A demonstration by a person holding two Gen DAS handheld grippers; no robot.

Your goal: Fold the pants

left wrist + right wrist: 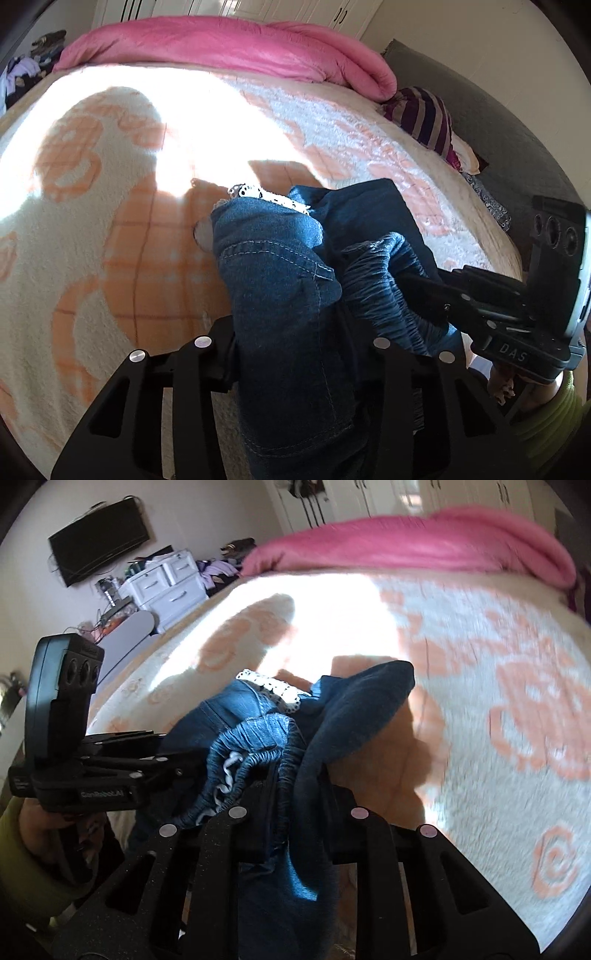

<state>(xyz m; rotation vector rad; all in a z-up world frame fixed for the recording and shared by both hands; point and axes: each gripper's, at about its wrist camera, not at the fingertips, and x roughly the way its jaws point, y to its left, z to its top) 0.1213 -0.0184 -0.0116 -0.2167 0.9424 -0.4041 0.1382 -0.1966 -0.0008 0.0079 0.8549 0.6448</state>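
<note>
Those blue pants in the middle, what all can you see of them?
The pants are dark blue denim with pale stitched seams, a gathered elastic waistband and white lace trim. They are bunched up, not folded, lying partly on the white-and-peach blanket. The left tool and the right tool each pinch a bunch of the fabric.

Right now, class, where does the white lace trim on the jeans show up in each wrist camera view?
Left wrist view: the white lace trim peeks out at the far end of the jeans, just left of centre.
Right wrist view: the lace trim lies above the gathered waistband, slightly left of centre.
Shared landmark: the pink blanket along the bed's far edge.
</note>
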